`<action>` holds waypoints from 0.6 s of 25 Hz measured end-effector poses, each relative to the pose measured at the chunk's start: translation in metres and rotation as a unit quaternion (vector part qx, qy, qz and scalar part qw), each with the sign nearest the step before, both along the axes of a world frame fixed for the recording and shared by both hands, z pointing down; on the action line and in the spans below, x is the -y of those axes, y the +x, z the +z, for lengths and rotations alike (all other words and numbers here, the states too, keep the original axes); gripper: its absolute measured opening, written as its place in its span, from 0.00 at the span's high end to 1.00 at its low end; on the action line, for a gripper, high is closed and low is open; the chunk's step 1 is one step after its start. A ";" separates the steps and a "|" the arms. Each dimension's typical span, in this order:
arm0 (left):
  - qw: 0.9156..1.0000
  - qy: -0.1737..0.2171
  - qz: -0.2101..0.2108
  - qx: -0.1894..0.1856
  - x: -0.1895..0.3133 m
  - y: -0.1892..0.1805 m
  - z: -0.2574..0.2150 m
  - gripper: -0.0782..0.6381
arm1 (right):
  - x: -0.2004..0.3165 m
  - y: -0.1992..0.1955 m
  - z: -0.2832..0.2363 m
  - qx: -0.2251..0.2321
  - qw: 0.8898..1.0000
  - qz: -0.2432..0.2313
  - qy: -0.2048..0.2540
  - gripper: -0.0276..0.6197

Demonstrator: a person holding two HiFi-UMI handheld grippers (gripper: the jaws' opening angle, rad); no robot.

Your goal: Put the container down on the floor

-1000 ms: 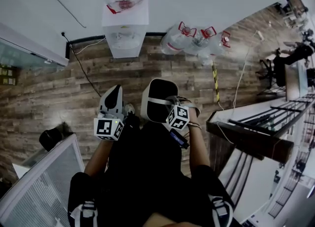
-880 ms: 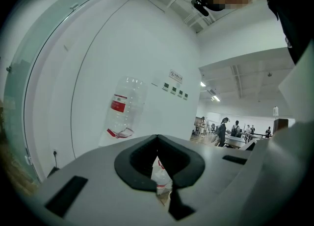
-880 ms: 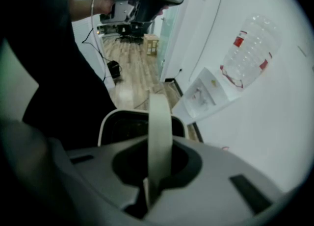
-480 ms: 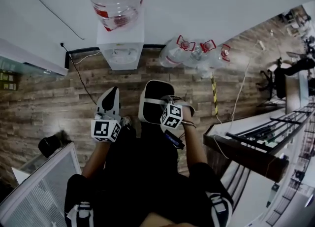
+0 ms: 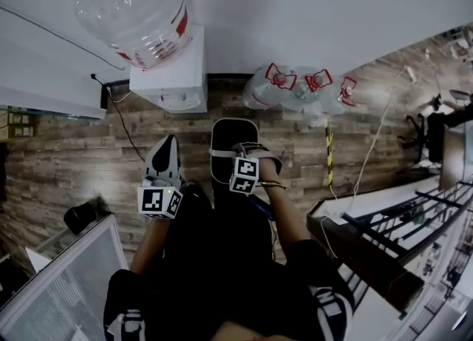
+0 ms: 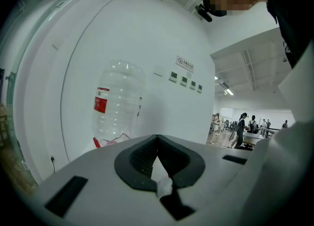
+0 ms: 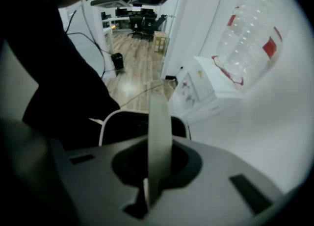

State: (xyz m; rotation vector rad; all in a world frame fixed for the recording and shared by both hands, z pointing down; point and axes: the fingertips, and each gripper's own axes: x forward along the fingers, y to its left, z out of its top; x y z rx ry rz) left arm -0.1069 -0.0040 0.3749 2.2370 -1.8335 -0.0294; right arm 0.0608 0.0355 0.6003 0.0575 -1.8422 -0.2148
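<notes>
The container (image 5: 233,136) is a white bin with a dark inside and a pale strap handle (image 5: 224,153). It hangs over the wooden floor in front of the person's legs. My right gripper (image 5: 246,156) is shut on that handle. In the right gripper view the handle strip (image 7: 159,132) runs up between the closed jaws of the right gripper (image 7: 156,171), with the container's rim (image 7: 109,119) behind. My left gripper (image 5: 164,156) is to the container's left, apart from it. Its jaws meet with nothing held, and the left gripper (image 6: 157,144) points at the white wall.
A white water dispenser (image 5: 168,73) with a big clear bottle (image 5: 133,10) stands against the wall ahead. Empty bottles (image 5: 295,86) lie on the floor at the right, by a cable and striped tape (image 5: 328,154). A glass partition (image 5: 66,273) is near left, and railings (image 5: 384,236) are near right.
The head view has swung, so the dispenser and bottle sit further left and look larger. Both grippers and the container drifted slightly left. The right gripper's grip on the handle is unchanged.
</notes>
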 end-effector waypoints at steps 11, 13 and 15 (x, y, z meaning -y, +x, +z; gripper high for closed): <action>1.000 -0.011 -0.024 0.008 0.055 0.026 0.030 0.85 | 0.092 0.010 0.067 -0.015 1.000 -0.019 -0.002 0.91; 1.000 -0.020 -0.018 0.007 0.064 0.025 0.042 0.85 | 0.103 0.009 0.083 -0.017 1.000 -0.017 -0.005 0.91; 1.000 -0.027 -0.013 0.002 0.073 0.026 0.053 0.85 | 0.111 0.011 0.100 -0.021 1.000 -0.014 -0.011 0.91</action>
